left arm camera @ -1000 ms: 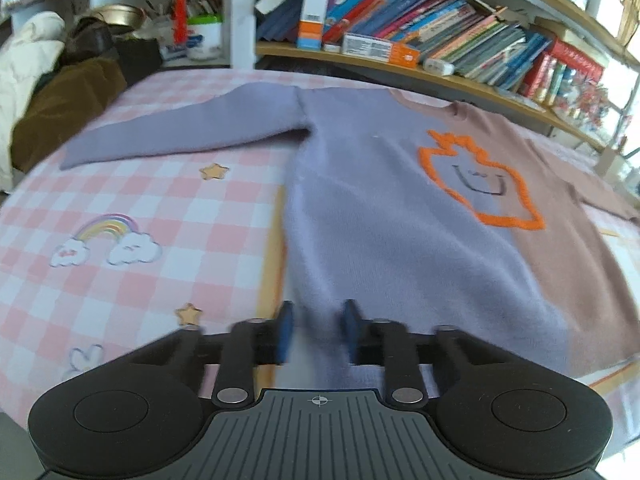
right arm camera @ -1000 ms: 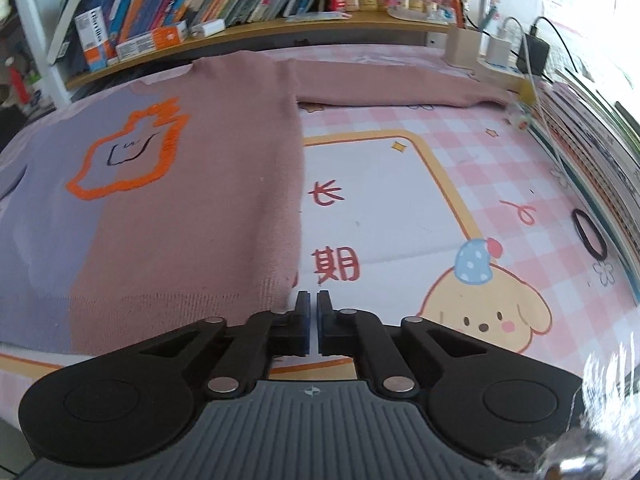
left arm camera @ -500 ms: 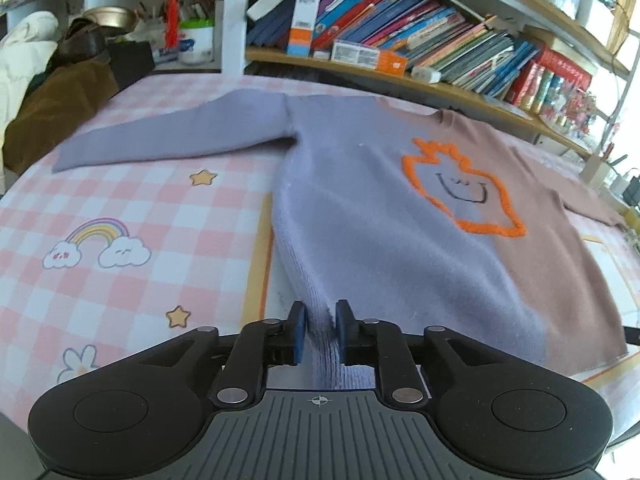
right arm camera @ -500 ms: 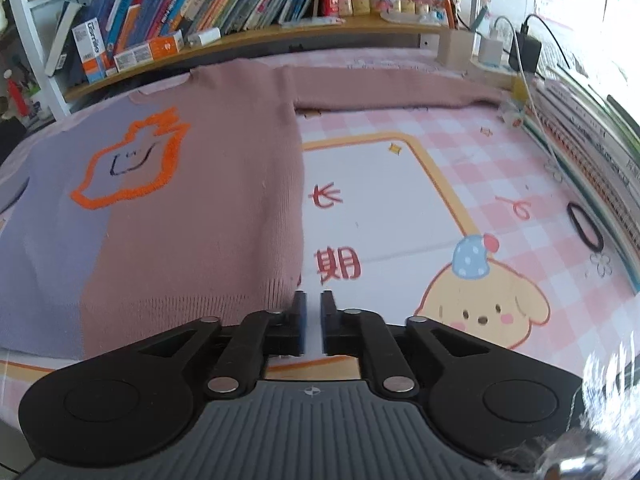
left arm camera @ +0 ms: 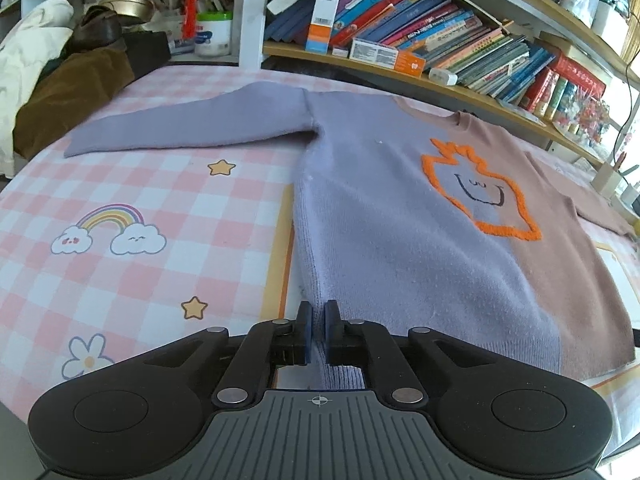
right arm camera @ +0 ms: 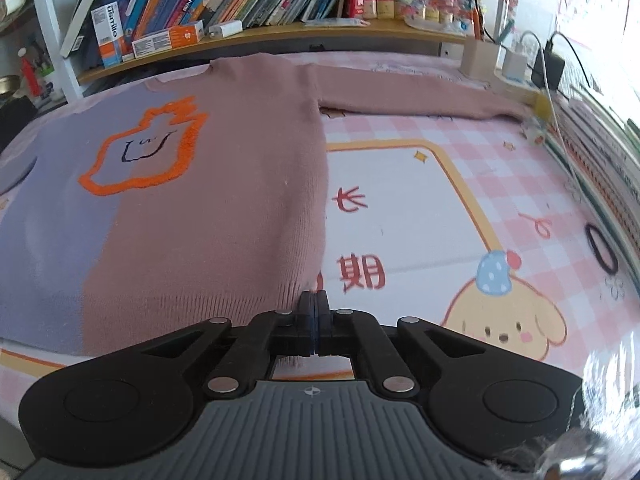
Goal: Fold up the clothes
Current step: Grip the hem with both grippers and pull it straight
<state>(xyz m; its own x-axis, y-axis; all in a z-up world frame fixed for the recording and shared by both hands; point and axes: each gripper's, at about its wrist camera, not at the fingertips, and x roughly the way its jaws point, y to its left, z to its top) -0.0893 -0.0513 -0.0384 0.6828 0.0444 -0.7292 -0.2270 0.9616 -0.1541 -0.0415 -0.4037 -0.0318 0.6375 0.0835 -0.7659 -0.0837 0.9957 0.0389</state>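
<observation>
A sweater, lilac on one half (left arm camera: 380, 216) and dusty pink on the other (right arm camera: 224, 216), lies flat on the checked sheet with both sleeves spread out. An orange outlined face (left arm camera: 480, 196) marks its chest. My left gripper (left arm camera: 318, 332) is closing tight on the lilac bottom corner, and a strip of knit shows between its blue pads. In the right wrist view my right gripper (right arm camera: 315, 320) is closing on the pink bottom corner (right arm camera: 308, 292), its jaws pressed together with the hem edge pinched in them.
Bookshelves (left arm camera: 440, 40) run along the far side. A pile of brown and white clothes (left arm camera: 60, 92) sits at the far left. A black hair tie (right arm camera: 600, 248), a power strip and cables (right arm camera: 520, 68) lie at the right edge of the sheet (right arm camera: 420, 200).
The left jaws went from wide open to pinched on the lilac hem corner. The right jaws parted slightly, then closed on the pink corner. Neither hand shifted much.
</observation>
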